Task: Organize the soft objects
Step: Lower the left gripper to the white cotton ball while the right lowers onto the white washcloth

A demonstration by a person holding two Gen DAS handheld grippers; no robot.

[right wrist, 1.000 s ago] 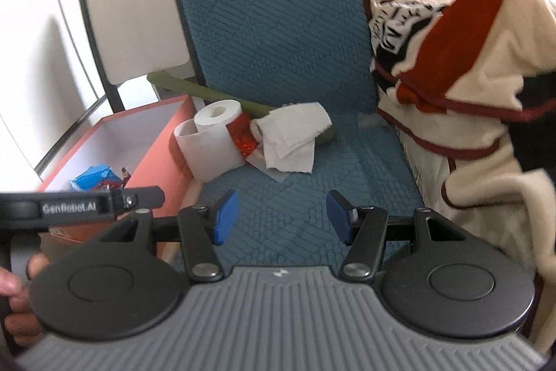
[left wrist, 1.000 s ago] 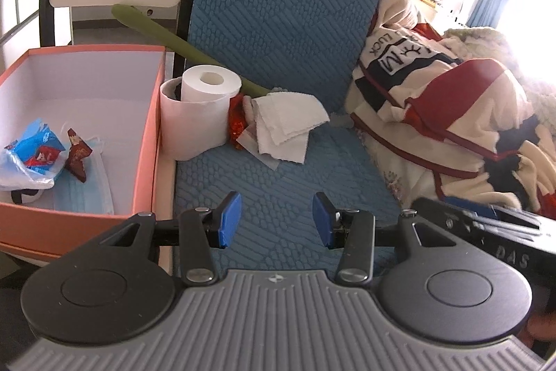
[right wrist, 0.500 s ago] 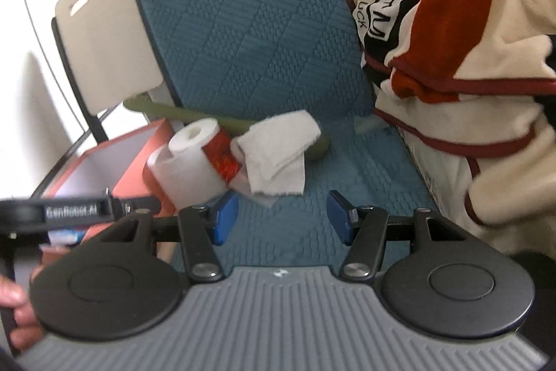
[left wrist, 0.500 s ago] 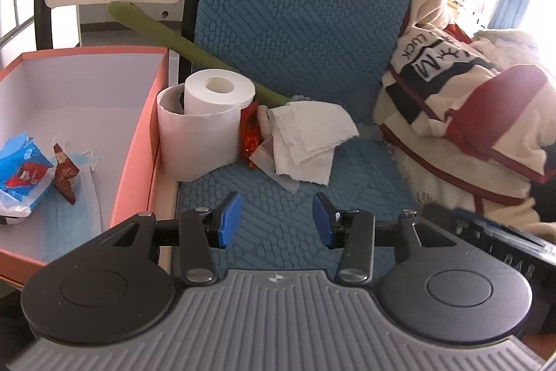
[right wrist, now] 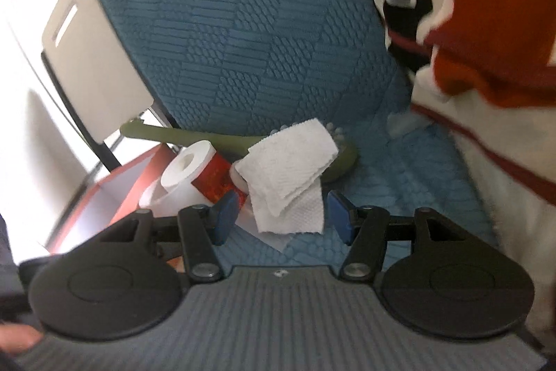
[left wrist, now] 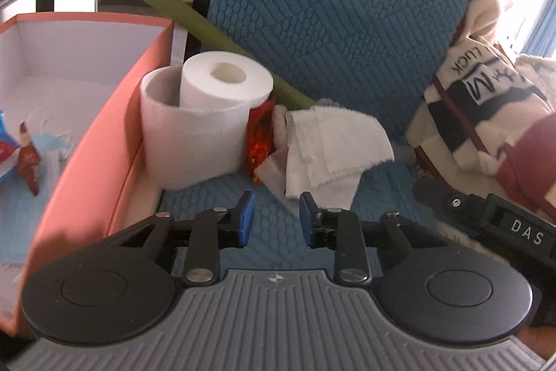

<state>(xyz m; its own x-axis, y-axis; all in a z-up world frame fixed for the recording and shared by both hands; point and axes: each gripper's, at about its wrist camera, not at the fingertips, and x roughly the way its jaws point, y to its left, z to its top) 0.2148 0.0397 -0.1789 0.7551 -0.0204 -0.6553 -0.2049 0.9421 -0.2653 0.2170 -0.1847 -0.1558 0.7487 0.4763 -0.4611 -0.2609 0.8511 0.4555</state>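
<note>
White folded tissue (right wrist: 290, 176) sits just past the right gripper (right wrist: 283, 214), jaws apart; left gripper (left wrist: 276, 219) jaws apart too, holding nothing.

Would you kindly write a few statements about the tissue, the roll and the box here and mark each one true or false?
1. The white toilet paper roll stands upright beside the orange cardboard box. True.
2. The right gripper is shut on the crumpled white paper tissue. False: its jaws are open, with the tissue just ahead of them.
3. The orange box holds a blue snack wrapper. True.
4. The long green brush handle lies inside the box. False: it leans against the blue textured cushion, behind the roll.
5. The left gripper holds the roll. False: its jaws are open and hold nothing.
</note>
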